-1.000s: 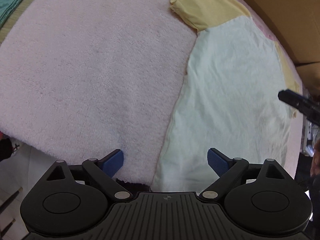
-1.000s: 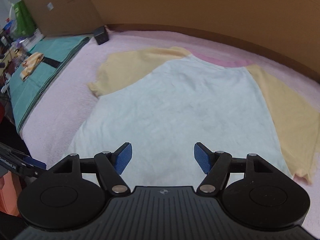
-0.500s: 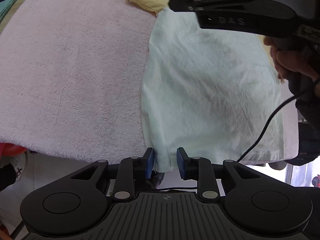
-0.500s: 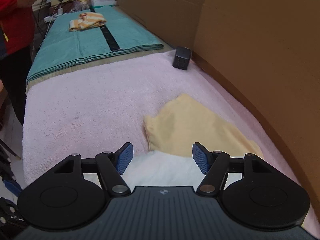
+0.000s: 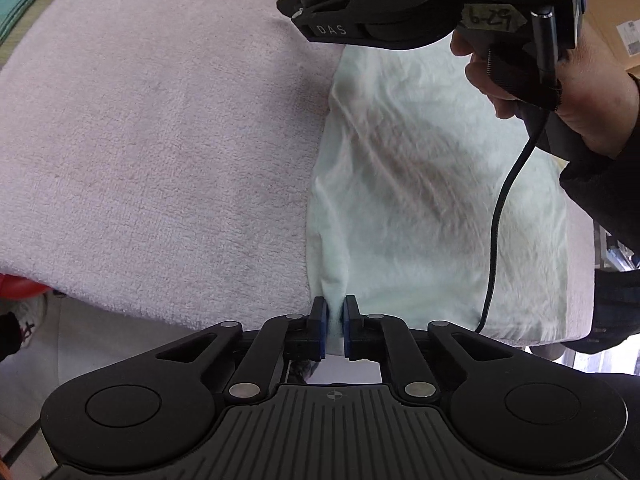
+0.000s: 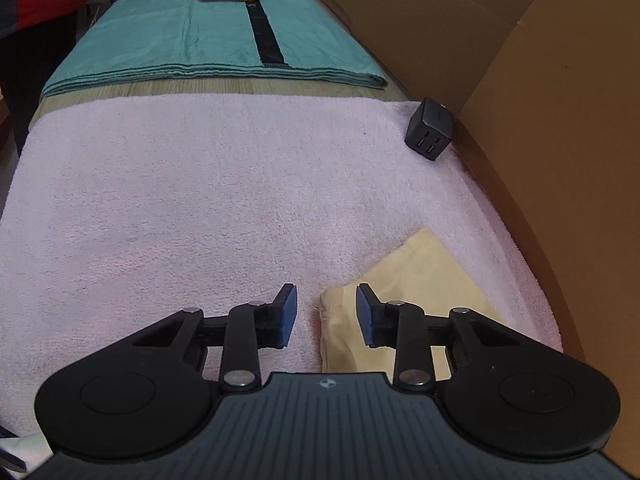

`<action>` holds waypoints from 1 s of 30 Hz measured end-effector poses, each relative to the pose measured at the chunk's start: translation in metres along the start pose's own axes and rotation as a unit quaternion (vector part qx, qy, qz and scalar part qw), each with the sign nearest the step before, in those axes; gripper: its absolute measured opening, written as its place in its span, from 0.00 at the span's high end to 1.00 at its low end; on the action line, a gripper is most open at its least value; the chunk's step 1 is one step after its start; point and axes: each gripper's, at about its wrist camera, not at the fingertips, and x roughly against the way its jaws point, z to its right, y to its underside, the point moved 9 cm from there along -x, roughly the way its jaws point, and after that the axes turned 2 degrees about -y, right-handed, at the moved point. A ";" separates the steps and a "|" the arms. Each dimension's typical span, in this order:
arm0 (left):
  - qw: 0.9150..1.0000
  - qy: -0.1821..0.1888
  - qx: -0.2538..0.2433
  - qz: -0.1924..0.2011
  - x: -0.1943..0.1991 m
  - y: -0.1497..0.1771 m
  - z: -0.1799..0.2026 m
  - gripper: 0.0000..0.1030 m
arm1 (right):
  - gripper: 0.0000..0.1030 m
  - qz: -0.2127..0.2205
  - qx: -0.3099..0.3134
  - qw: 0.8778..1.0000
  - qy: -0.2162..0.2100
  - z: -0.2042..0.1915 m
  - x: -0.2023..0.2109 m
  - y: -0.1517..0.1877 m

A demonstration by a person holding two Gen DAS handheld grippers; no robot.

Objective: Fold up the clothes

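- Pinching the near corner of the pale mint cotton T-shirt body [image 5: 420, 184] between the blue pads of the left gripper [image 5: 335, 330], pads pressed nearly together on a thin wad of hem; gripping only a small bite of cloth, so likely slipping out under a quick pull.
- Lying flat on the pink terry towel [image 5: 152, 140] covering the table, with its hem at the near table edge; risking dragging across the plush pile and bunching instead of folding cleanly, if lifted too low.
- Showing diagonal wrinkles across the shirt body, probably from tension at the pinched corner; possibly locking creases into the fold.
- Trailing a black cable [image 5: 500, 208] over the shirt from the right hand [image 5: 576, 92]; possibly snagging or getting folded inside the cloth.
- Hovering farther out with the right gripper [image 6: 326, 316], blue pads spread and holding nothing, straddling the cuff edge of the pale yellow sleeve [image 6: 408, 300]; closing from here, possibly catching only the towel or one layer.
- Moving the two corners unevenly, likely skewing the fold line.
- Sitting beyond, near the brown cardboard wall [image 6: 520, 100], a small black charger cube [image 6: 430, 128]; well apart, probably only at risk from a wide swing.
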 end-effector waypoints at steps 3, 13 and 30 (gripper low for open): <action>1.000 -0.002 -0.001 -0.002 0.000 -0.001 0.000 0.96 | 0.69 -0.011 -0.012 1.000 0.000 0.004 -0.005 0.003; 1.000 -0.009 -0.002 -0.006 -0.002 -0.003 0.001 0.96 | 0.71 -0.014 -0.020 1.000 -0.005 0.007 -0.008 0.007; 1.000 -0.010 0.002 -0.003 -0.001 -0.002 0.002 0.94 | 0.95 -0.012 -0.037 0.999 -0.007 0.008 -0.007 0.010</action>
